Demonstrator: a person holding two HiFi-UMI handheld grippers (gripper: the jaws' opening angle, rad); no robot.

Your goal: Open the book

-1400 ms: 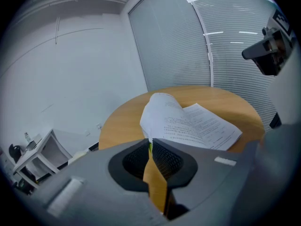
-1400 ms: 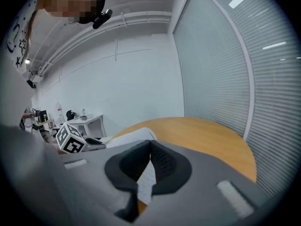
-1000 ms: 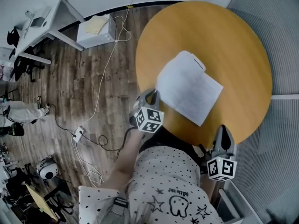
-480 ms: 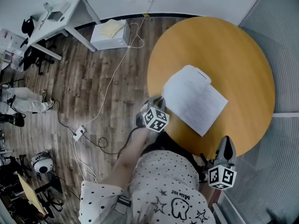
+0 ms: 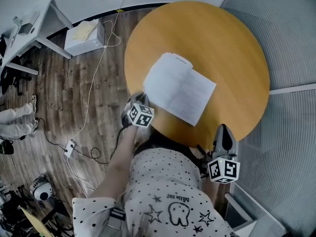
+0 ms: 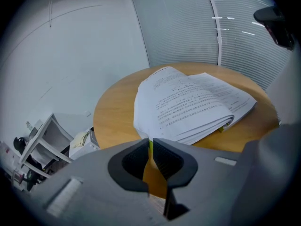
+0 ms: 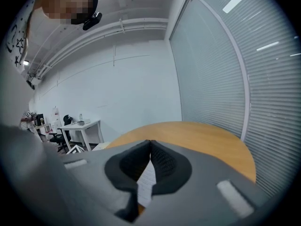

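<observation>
Head view is showing the book (image 5: 178, 89) already lying open on the bench (image 5: 232, 48), so the task is looking done, with the fingers (image 6: 134, 164) of the left gripper (image 5: 137, 99) and right gripper (image 5: 224, 131) sitting closed and empty near the book.

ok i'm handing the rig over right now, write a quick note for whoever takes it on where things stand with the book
Left gripper: shut, holding nothing, at the table's edge close to the book's near corner, apparently not touching it.
Right gripper: shut, empty, at the near edge of the table, well apart from the book.
Book: lies flat on the round wooden table, a printed page up, the top sheets bowed upward on the left gripper's side.
Done: left gripper brought in beside the book.
Left: get a gripper onto the bowed top sheets, probably with the left, and turn them over to open the book; the right could steady the other side.
</observation>
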